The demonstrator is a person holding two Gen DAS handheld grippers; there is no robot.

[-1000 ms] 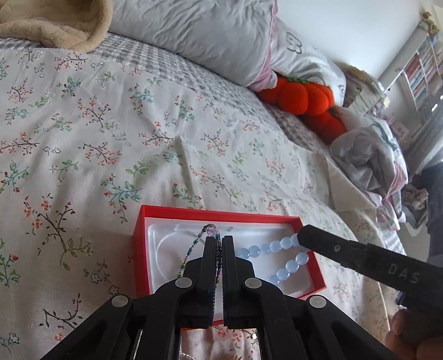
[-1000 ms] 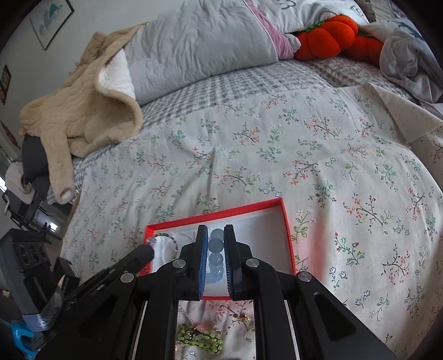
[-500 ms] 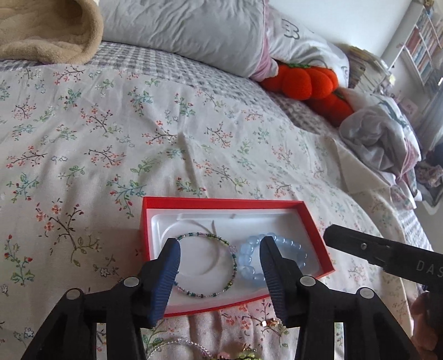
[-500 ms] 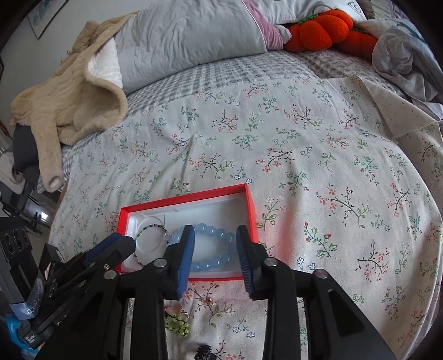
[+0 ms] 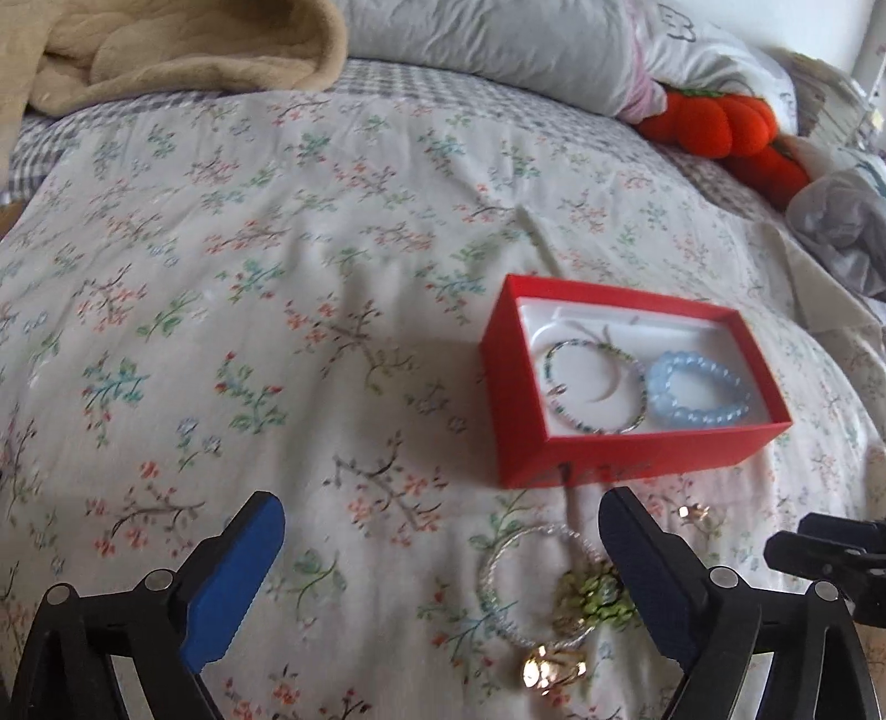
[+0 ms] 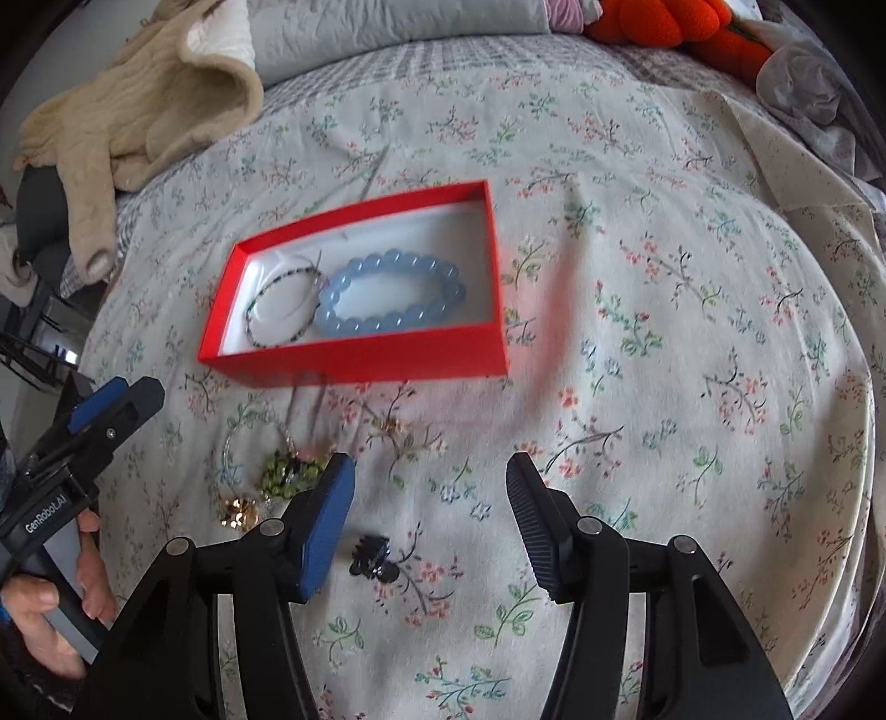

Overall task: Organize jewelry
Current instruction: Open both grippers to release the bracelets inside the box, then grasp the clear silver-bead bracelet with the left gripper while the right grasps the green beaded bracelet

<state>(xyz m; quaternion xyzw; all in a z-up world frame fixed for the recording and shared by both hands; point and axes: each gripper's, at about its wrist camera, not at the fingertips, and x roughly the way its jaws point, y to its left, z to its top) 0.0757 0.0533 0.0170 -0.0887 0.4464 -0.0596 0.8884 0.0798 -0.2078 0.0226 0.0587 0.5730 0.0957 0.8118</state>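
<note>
A red box (image 5: 637, 446) (image 6: 354, 363) with a white lining lies on the floral bedspread. Inside it lie a thin multicolour bead bracelet (image 5: 595, 385) (image 6: 285, 307) and a pale blue bead bracelet (image 5: 698, 390) (image 6: 390, 299). In front of the box lie a silver bangle (image 5: 518, 581) (image 6: 238, 443), a green bead piece (image 5: 595, 601) (image 6: 288, 471), a gold piece (image 5: 551, 670) (image 6: 239, 512), a small gold piece (image 5: 695, 512) and a black clip (image 6: 372, 556). My left gripper (image 5: 440, 548) is open and empty, pulled back from the box. My right gripper (image 6: 429, 501) is open and empty above the black clip.
A beige blanket (image 6: 144, 111) and grey pillows (image 5: 498, 44) lie at the head of the bed. Orange pumpkin cushions (image 5: 725, 124) and a grey cloth (image 5: 841, 227) lie at the right. The left gripper's body and the hand holding it (image 6: 66, 554) show at the right wrist view's left edge.
Both grippers opened, let their bracelets go into the red box and drew back. The loose jewelry in front of the box has come into view.
</note>
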